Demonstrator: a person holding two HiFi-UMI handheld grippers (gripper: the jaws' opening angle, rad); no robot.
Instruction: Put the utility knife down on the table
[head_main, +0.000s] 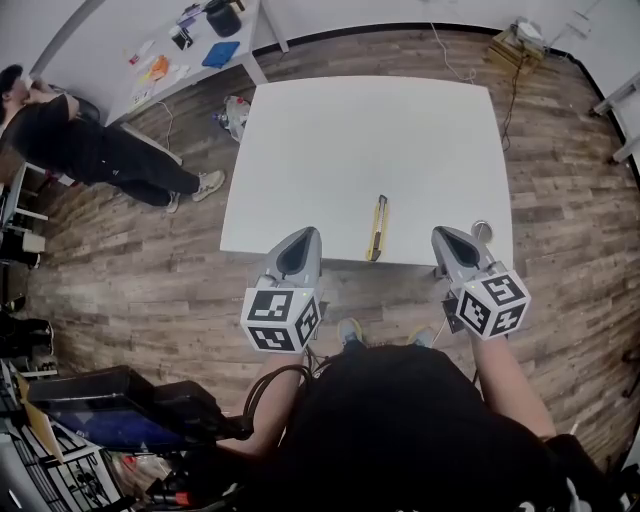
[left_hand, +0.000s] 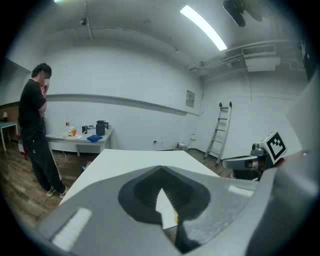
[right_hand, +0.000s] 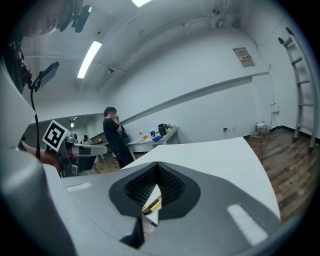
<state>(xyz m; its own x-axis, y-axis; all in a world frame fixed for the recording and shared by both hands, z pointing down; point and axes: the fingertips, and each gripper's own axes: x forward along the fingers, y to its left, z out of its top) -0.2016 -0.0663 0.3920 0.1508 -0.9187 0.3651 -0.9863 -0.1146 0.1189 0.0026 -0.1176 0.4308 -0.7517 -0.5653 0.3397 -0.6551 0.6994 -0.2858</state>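
Left gripper (head_main: 303, 233) and right gripper (head_main: 441, 232) both pressed together, empty — knife (head_main: 377, 228) lies on table (head_main: 370, 140) between them.

Desks: two. One white desk (head_main: 370, 140), and one second desk (head_main: 190, 62) beyond its far left corner.

Knives: one utility knife (head_main: 377, 228), yellow, at the near edge of the white desk.

Grippers: two, the left gripper (head_main: 306, 233) and the right gripper (head_main: 441, 234), both at the near edge. Marker cubes: two, a left cube (head_main: 281, 318) and a right cube (head_main: 492, 304).

Unidentified: one small round item (head_main: 482, 230) by the near right corner.

Bystanders: one person (head_main: 90, 150), off the left edge.

Ladders: one ladder (left_hand: 220, 131).

On the second desk: one black jug (head_main: 224, 17) and one blue cloth (head_main: 221, 53). The remaining small articles are too small to count.
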